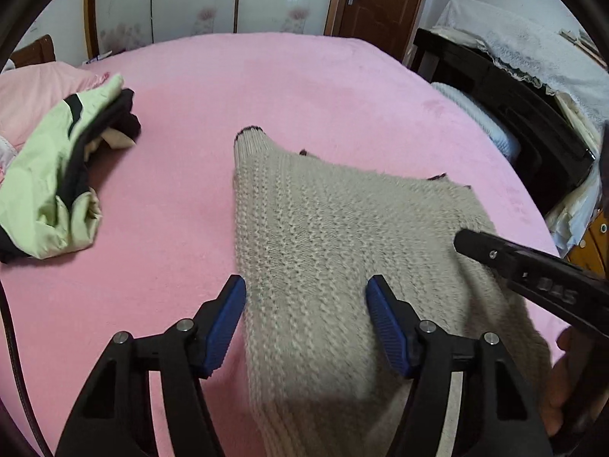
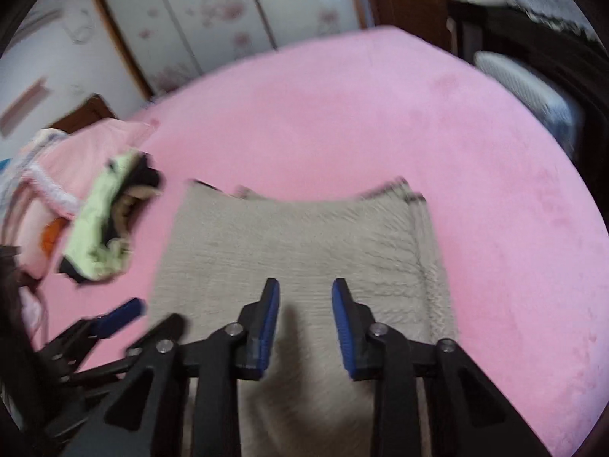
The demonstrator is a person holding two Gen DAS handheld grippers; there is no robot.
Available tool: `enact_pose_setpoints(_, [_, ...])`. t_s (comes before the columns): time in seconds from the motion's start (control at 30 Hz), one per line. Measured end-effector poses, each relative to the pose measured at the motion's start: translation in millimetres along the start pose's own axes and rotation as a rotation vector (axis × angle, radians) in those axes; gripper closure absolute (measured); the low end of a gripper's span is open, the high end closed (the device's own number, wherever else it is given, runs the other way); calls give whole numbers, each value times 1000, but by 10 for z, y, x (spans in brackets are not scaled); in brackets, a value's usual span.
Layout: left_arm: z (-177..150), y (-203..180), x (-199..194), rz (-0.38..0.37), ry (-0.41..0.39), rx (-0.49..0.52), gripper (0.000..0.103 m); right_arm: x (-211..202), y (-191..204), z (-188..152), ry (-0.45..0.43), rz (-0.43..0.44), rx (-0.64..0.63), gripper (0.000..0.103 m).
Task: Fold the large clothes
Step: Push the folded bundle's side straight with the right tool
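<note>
Here, the sweater (image 1: 323, 236) lay on the pink bed (image 1: 297, 83), a beige knit with a dark trim at its far edges. It was already folded over on itself; in my right view its far edge showed stacked layers, and the whole made a rough rectangle (image 2: 297, 243) spread flat on the cover. My left tool (image 1: 306, 301) stood with its blue pads (image 1: 224, 323) wide apart, one to each side of the near part of the knit. The left pad sat at the sweater's left border and the right pad over the cloth. Nothing was clamped between them. Whether the pads touched the fabric, I could not tell.

My right tool (image 2: 305, 304) was also parted, though less widely, with the sweater's near middle showing in the gap and nothing gripped. In the left view one black finger of it reached in from the right above the sweater's right side (image 1: 533, 270). In the right view my left tool showed at the lower left, its blue pad (image 2: 121, 314) blurred over the bed just beside the sweater's left edge.

A green and black jacket (image 1: 57, 175) lay crumpled on the bed, well apart to the left of the sweater. Pink bedding (image 2: 87, 152) was piled beyond it.
</note>
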State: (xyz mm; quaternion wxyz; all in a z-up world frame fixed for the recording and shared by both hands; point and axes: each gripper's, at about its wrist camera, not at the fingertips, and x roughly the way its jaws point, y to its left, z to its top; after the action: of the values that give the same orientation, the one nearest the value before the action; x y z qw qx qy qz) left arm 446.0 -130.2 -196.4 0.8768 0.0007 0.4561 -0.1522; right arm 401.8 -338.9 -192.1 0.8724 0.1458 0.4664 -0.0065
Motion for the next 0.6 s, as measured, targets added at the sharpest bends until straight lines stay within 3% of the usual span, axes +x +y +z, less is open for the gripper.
enact_pose_setpoints(0.03, [-4,18,41,-12,6,-4,37,73,-67,-8,14,-26,1,95])
enact_pose_setpoints(0.07, [-5,38,68,-26,10,-12,35,142,-140,-26,25,-45,4,103])
enact_pose_setpoints(0.17, [-16,66,103,-46,14,-30,30,133,-335,-83,19,9,44,103])
enact_pose_setpoints(0.3, [9,111,69,-40,32,-52,25,27,-311,-127,27,28,44,102])
enact_pose_setpoints(0.43, [35,119,-105,-34,30,-36,23,-212,-263,-176,38,69,36,95])
enact_pose_setpoints(0.5, [43,108,-268,-21,9,-17,19,-367,-271,-178,28,86,24,83])
enact_pose_setpoints(0.53, [49,100,-375,-15,-8,-6,18,-441,-246,-188,22,83,15,71])
enact_pose_setpoints(0.6, [63,83,-573,-11,-33,8,8,-637,-229,-223,7,101,1,55])
